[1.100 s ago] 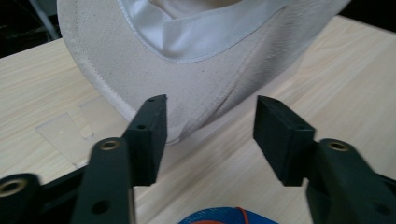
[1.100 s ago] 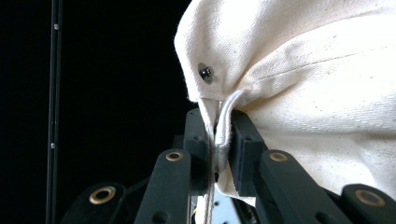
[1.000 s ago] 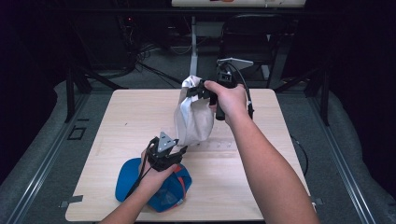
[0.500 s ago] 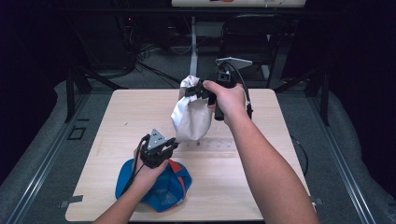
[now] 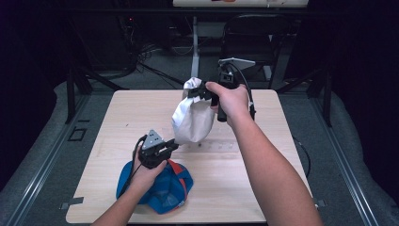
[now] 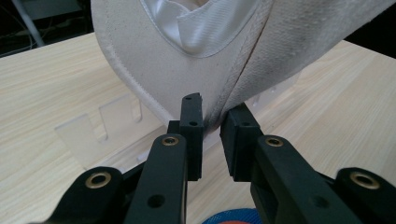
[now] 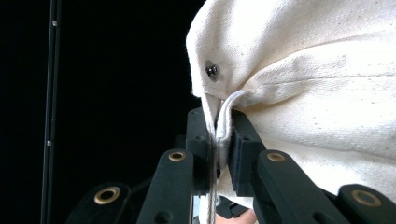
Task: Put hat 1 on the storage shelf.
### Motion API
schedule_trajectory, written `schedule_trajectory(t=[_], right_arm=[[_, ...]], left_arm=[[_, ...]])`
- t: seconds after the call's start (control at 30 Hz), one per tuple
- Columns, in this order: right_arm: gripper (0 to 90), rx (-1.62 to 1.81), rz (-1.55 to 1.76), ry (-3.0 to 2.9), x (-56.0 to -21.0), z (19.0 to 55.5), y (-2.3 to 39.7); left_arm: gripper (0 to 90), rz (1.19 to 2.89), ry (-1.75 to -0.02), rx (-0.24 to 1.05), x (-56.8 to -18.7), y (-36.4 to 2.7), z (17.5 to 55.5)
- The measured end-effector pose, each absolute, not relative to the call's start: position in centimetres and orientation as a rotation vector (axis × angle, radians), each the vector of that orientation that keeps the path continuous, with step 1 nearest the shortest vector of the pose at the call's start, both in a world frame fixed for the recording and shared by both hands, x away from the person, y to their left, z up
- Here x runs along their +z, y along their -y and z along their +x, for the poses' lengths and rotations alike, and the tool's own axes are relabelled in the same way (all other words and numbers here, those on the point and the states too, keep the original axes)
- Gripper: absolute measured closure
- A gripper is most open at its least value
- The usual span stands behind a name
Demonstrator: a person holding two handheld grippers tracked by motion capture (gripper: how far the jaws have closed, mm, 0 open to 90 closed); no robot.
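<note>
A white canvas cap [image 5: 193,120] hangs above the middle of the table. My right gripper [image 5: 195,92] is shut on its top edge. In the right gripper view the jaws [image 7: 217,126] pinch a fold of the cap [image 7: 303,70] just below a small metal rivet. My left gripper [image 5: 173,143] sits low at the cap's bottom left. In the left gripper view its jaws [image 6: 212,116] stand open with a narrow gap, and a seam of the cap [image 6: 163,60] dips between the tips. A blue cap with red trim [image 5: 155,188] lies on the table under my left hand.
The light wooden table [image 5: 263,188] has a clear plastic notched piece [image 6: 93,130] lying flat under the hanging cap. Dark floor, a table leg and cables lie beyond the far edge.
My left gripper has shifted slightly left and stays at the white cap's lower edge. The cap's bottom has swung a little left. The right gripper holds its place.
</note>
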State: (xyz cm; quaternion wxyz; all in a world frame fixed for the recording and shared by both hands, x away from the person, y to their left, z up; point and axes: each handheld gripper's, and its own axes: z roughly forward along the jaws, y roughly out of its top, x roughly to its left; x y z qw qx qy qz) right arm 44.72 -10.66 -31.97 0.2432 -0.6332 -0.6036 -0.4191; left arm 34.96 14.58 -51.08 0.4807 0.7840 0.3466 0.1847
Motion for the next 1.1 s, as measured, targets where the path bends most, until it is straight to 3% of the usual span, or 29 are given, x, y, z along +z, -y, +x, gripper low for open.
schedule_trajectory(t=[0.33, 0.63, 0.87, 0.93, 1.1], right_arm=[[80.7, -1.102, -1.698, 1.699, -32.6, 44.7, 8.9], [80.8, -1.031, -1.707, 1.761, -34.0, 44.8, 8.0], [80.7, -1.001, -1.737, 1.763, -35.6, 45.0, 8.2], [79.4, -1.009, -1.75, 1.757, -35.9, 45.1, 8.6], [70.2, -1.065, -1.74, 1.77, -35.3, 44.8, 9.3]], left_arm=[[83.0, 1.882, -0.919, 0.458, -51.9, -15.7, 34.1], [83.1, 1.827, -1.048, 0.377, -53.9, -16.4, 34.1], [83.2, 1.877, -1.072, 0.382, -54.4, -15.9, 34.2], [81.6, 1.892, -1.059, 0.415, -54.1, -15.7, 33.9], [64.0, 1.874, -1.032, 0.421, -53.2, -16.2, 32.8]])
